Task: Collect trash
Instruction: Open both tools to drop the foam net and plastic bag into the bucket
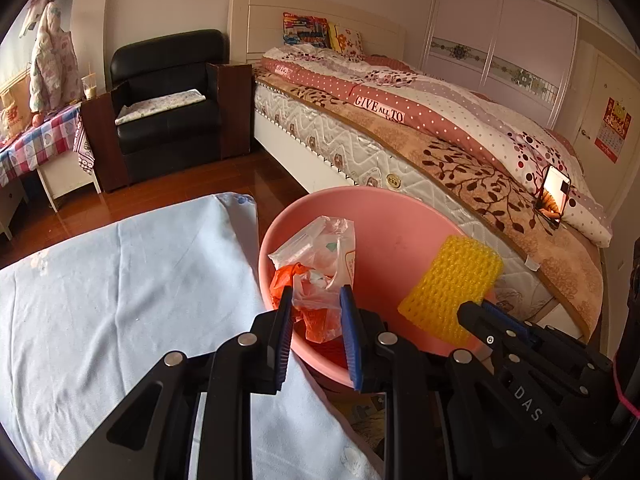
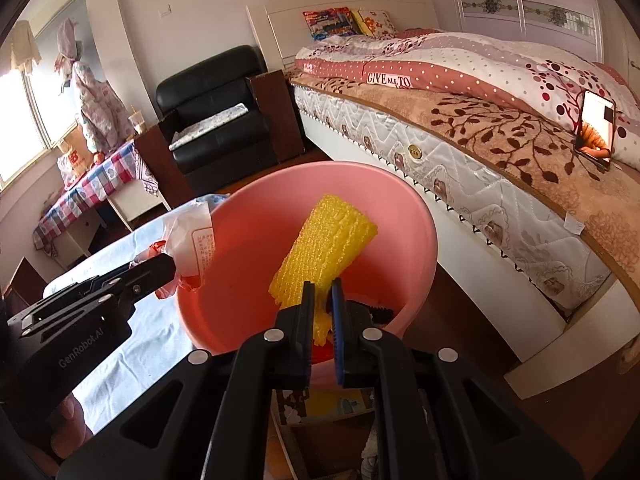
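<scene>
A pink plastic basin [image 1: 396, 224] stands beside the cloth-covered table. My left gripper [image 1: 316, 300] is shut on a bundle of clear and orange plastic bags [image 1: 320, 264] and holds it over the basin's left rim. My right gripper [image 2: 323, 292] is shut on a yellow foam net sleeve [image 2: 320, 240] and holds it over the basin [image 2: 248, 264]. The sleeve also shows in the left wrist view [image 1: 452, 280], with the right gripper [image 1: 480, 308] below it. The bags [image 2: 192, 240] and the left gripper [image 2: 160, 276] show at the left in the right wrist view.
A table with a pale blue cloth [image 1: 120, 280] lies left of the basin. A bed [image 1: 440, 140] runs along the right, with a phone [image 1: 554, 196] propped on it. A black armchair [image 1: 168, 104] and a small checked-cloth table [image 1: 36, 144] stand at the back.
</scene>
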